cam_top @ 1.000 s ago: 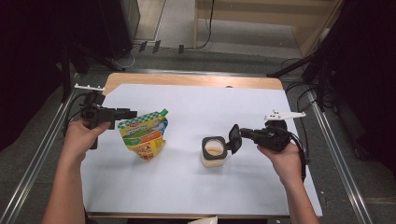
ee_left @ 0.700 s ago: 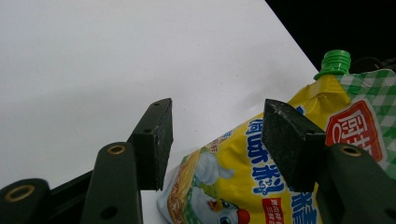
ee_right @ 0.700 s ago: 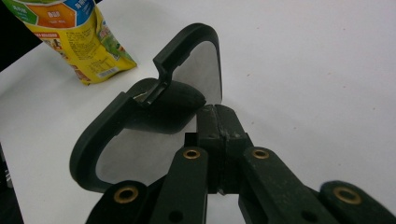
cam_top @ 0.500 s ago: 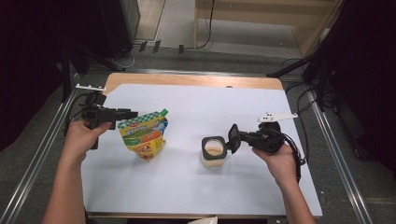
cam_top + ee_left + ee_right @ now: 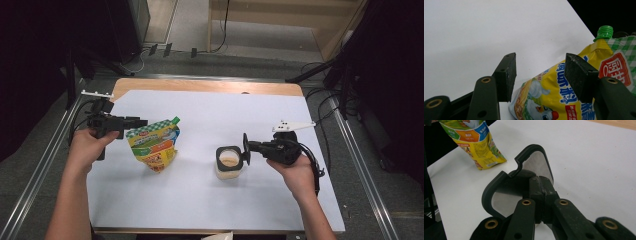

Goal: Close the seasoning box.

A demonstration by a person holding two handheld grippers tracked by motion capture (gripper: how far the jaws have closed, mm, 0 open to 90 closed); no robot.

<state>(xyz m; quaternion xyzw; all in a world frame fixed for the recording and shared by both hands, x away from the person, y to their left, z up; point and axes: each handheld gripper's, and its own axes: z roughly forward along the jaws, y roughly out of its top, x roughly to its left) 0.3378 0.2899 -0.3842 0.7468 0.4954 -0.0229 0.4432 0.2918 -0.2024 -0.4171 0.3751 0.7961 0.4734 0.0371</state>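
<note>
Two grippers work over the white table [image 5: 200, 200]. Since a second ago the right gripper [image 5: 246, 150] has drifted a little lower and toward the person, and its grey three-cornered plate now stands out pale above it; it remains just beside the open jar [image 5: 230, 162], whose place on the table is unchanged. The left gripper [image 5: 137, 122] and the yellow spouted seasoning pouch [image 5: 152, 145] sit as they did before.

By count: one pouch, one jar, one black lid [image 5: 521, 185], two grippers, two hands.

The pouch stands on the left half of the table, with its green screw cap [image 5: 604, 31] at the top corner that points away from the person. In the left gripper view the jaws stand partly open, one pad on each side of the pouch's upper edge; whether the pads press on it I cannot tell.

The jar sits right of the table's middle, its mouth open and pale contents showing inside. In the right gripper view the jaws are pinched tight on the lid's rim, holding the lid on edge just beside the jar's mouth.
</note>
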